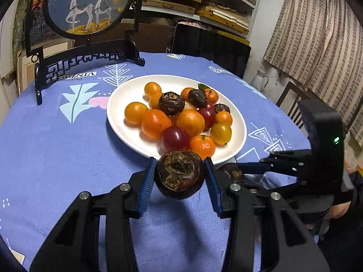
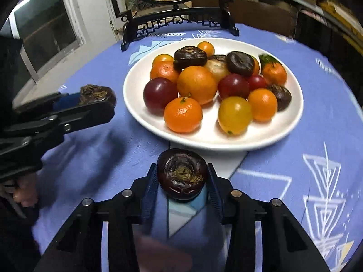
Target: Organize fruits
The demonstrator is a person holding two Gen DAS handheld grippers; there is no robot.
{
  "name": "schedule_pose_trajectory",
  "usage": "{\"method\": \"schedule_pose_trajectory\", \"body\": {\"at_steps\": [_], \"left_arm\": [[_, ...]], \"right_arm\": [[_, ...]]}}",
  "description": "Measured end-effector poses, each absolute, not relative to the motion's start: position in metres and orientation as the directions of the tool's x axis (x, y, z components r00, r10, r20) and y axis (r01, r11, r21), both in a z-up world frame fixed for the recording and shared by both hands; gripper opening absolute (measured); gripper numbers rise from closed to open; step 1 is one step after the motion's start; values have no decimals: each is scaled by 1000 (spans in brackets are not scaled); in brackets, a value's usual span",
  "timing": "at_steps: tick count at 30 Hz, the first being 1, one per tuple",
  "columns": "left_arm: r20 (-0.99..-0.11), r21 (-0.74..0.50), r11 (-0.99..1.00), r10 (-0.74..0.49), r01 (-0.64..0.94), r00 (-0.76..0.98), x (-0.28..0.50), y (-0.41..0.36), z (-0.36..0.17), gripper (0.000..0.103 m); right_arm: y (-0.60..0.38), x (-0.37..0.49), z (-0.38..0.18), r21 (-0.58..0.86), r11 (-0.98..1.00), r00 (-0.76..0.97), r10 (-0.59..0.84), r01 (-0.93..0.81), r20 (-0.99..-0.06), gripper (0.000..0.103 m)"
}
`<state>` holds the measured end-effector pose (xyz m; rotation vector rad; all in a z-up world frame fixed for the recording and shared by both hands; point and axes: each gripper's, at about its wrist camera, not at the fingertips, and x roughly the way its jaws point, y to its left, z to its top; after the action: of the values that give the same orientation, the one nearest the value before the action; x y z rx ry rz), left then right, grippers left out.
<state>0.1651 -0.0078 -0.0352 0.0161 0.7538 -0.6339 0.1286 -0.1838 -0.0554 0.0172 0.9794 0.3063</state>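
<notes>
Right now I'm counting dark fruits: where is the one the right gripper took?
Clamped in the right gripper, the dark fruit sits just before the white plate's near rim.

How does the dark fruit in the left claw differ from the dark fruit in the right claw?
The left claw's fruit has a flaky, brownish-tan crust over its top; the right claw's fruit is smoother and glossier, with neat rings around a small tan centre. In their own views, the left one looks broader between the pads than the right one. Both are dark, round, clamped between blue pads and held off the white plate.
</notes>
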Motion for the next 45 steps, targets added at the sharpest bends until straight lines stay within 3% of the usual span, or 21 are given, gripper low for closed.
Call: {"method": "schedule_pose_trajectory", "body": {"at_steps": [5,11,16,18,19,20,24,28,37,45], "left_arm": [[-627,-219,812,-541,540,560,173,-13,-20,42],[-639,-193,836,-504,514,581,226,-37,6,42],[-691,-226,857,-476,462,544,275,-51,-6,42],[-695,-230,860,-473,456,541,278,-52,-11,56],[-688,-232,863,-472,450,551,275,-49,-11,76],[-673,-225,869,-466,441,574,271,-46,-10,86],[-659,-172,897,-412,407,629,241,-38,-7,97],[-697,-132,905,-375,405,611,203,-35,-19,98],[-677,-131,940,-318,316,664,113,-6,-10,98],[-643,-50,980,-181,195,744,41,1,7,98]], "right_arm": [[-222,122,-23,320,913,542,407,-252,-735,43],[-246,186,22,330,923,644,377,-199,-665,43],[-240,253,16,346,922,637,374,-174,-674,45],[-239,266,9,343,926,635,361,-158,-683,50],[-240,268,9,343,928,639,355,-149,-683,57],[-243,263,10,346,928,654,349,-141,-671,66],[-250,221,14,304,942,710,311,-143,-632,72],[-264,154,1,315,941,740,298,-122,-603,95],[-280,68,-3,320,945,735,263,-67,-625,99],[-271,-6,25,228,972,828,167,-49,-536,99]]}}
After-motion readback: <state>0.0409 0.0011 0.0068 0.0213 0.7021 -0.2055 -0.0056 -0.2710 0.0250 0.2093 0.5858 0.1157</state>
